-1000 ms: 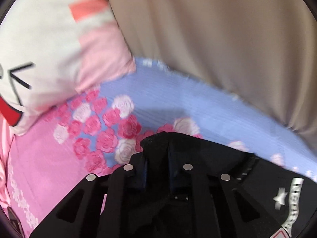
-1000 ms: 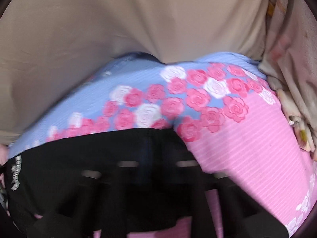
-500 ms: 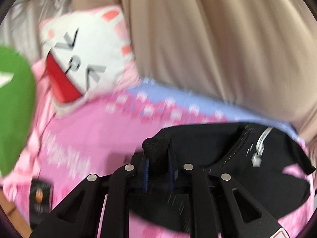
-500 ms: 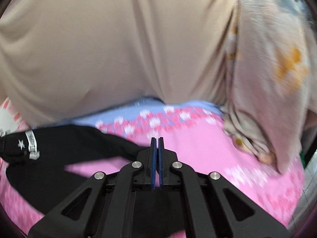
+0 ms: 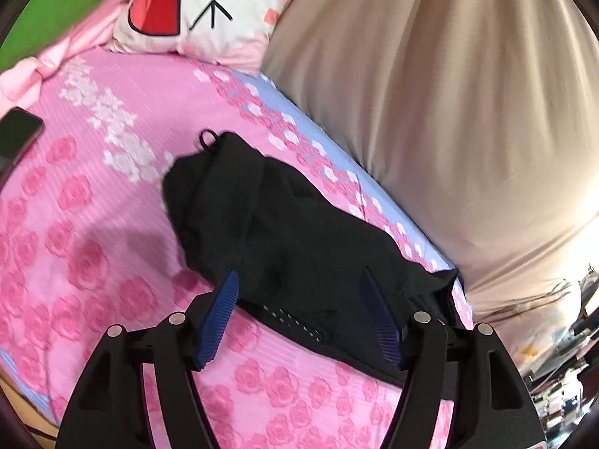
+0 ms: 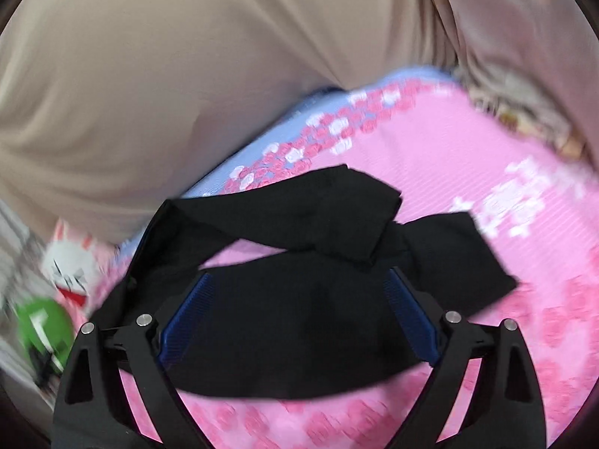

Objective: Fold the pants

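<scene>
The black pants [image 5: 284, 232] lie crumpled on the pink rose-print bedsheet [image 5: 75, 247]. In the left wrist view my left gripper [image 5: 299, 273] hovers over their near edge. Its jaws are opening, the blue pads [image 5: 221, 314] stand wide apart, and cloth lies under the gap without being pinched. In the right wrist view the pants [image 6: 299, 321] spread below my right gripper [image 6: 299, 273], with two leg ends crossing further out [image 6: 337, 205]. Those jaws are opening too, and the pads [image 6: 408, 307] stand clear of the fabric.
A wall of beige cloth [image 5: 449, 112] runs along the bed's far side. A white cartoon-face pillow [image 5: 194, 7] and a green object [image 5: 56, 3] sit at the head end. A dark phone [image 5: 18, 131] lies on the sheet. A patterned blanket [image 6: 524, 93] is heaped at the right.
Both grippers went from shut to wide open. The left one has let go of the pants fabric, and the pants now lie on the sheet. Both views swung across the bed.
</scene>
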The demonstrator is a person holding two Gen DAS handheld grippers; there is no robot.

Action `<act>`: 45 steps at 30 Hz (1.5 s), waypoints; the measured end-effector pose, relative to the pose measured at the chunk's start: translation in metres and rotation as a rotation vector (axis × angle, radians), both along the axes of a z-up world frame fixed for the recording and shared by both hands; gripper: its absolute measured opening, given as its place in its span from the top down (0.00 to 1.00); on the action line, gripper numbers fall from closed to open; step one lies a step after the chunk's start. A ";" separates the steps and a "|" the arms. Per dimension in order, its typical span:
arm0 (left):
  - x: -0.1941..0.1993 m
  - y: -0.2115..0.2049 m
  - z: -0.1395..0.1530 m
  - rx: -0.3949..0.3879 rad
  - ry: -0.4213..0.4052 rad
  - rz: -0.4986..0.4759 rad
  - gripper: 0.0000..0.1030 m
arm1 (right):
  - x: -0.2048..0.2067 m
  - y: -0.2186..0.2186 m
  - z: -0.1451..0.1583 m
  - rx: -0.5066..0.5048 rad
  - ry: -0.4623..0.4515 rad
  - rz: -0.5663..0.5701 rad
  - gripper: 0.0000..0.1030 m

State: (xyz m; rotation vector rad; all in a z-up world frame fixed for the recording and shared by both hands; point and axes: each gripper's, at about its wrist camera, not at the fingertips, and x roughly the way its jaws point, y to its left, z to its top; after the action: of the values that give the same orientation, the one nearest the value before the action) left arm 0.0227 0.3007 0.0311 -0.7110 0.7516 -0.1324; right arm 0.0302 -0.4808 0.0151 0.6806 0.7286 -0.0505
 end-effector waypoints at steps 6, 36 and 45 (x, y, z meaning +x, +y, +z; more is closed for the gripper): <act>0.007 -0.013 -0.007 0.050 0.033 0.001 0.36 | 0.050 -0.009 -0.043 0.045 0.114 -0.067 0.14; 0.082 0.006 0.006 -0.007 0.168 -0.002 0.98 | -0.048 -0.060 0.003 -0.150 -0.002 -0.133 0.98; 0.076 0.039 -0.035 0.183 0.329 -0.015 0.94 | -0.059 -0.070 -0.029 -0.156 0.108 -0.174 0.94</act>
State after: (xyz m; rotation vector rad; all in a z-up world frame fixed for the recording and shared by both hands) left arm 0.0987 0.3396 -0.0039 -0.5580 1.0696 0.0413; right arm -0.0286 -0.5512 -0.0141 0.5933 0.7590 -0.3026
